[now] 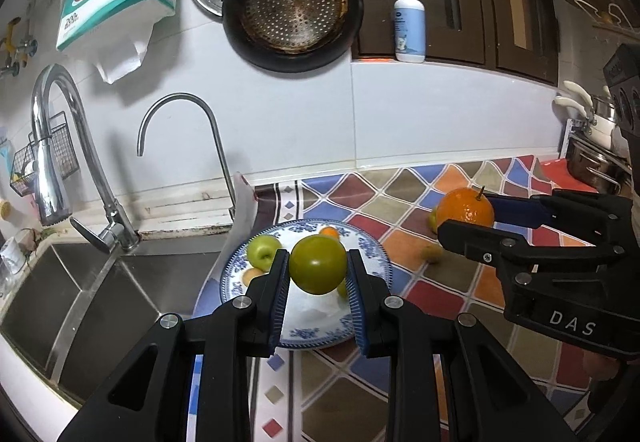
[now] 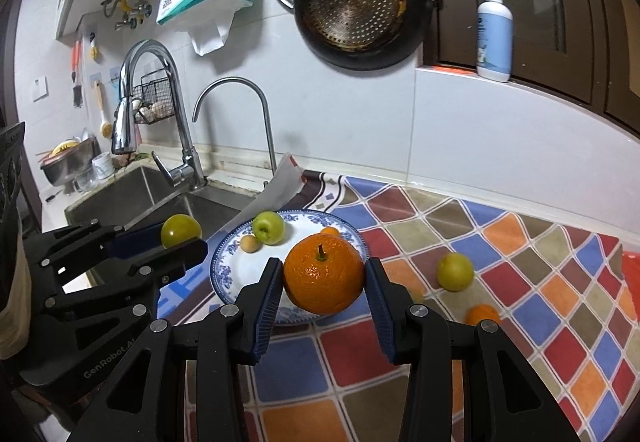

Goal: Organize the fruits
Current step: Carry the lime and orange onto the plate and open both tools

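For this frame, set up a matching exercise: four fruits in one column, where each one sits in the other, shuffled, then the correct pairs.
Things:
1. large orange
2. green plum
3. green apple
4. yellow-green fruit

Places:
A. on the blue-patterned plate
B. held in the left gripper
C. loose on the checkered cloth
D. held in the right gripper

Pairs: 1-D, 2-B, 3-A, 4-C

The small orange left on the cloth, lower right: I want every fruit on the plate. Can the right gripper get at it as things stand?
Probably not yet. The small orange lies unobstructed on the cloth, but the right gripper is shut on the big orange, so it would likely have to set that on the plate first.
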The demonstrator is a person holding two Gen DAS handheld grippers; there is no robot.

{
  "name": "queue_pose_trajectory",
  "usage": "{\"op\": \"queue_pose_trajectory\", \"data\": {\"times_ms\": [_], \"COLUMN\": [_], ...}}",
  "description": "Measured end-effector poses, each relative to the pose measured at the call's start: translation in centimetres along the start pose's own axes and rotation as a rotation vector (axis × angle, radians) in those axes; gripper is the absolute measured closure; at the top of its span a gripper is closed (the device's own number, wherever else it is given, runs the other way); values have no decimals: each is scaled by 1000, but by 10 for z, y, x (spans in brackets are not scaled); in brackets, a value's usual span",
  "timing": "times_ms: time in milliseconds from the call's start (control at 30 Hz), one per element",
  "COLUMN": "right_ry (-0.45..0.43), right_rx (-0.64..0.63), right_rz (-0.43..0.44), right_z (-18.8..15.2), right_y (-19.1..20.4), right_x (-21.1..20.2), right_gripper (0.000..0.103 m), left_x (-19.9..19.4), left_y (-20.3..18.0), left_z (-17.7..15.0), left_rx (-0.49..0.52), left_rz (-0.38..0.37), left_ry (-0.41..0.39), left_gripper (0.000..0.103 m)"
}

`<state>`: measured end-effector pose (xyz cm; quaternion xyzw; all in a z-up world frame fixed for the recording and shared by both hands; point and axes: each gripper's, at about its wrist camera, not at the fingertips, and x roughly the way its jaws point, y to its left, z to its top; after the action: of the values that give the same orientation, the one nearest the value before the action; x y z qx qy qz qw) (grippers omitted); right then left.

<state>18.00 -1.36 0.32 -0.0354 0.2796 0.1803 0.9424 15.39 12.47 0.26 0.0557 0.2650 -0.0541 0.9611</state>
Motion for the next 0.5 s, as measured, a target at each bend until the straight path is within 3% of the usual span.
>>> {"op": "queue_pose_trajectory", "data": {"times_ms": [500], "right_ry": [50], "right_rx": [-21], "right_rz": [14], "right_z": [21], "right_y": [5], "right_x": [62], "right_gripper": [60], "left_x": [60], "left_y": [30], "left_z": [8], "left_rx": [-14], "left_rz": [-5], "left_ry": [36], "left_gripper": [75]}}
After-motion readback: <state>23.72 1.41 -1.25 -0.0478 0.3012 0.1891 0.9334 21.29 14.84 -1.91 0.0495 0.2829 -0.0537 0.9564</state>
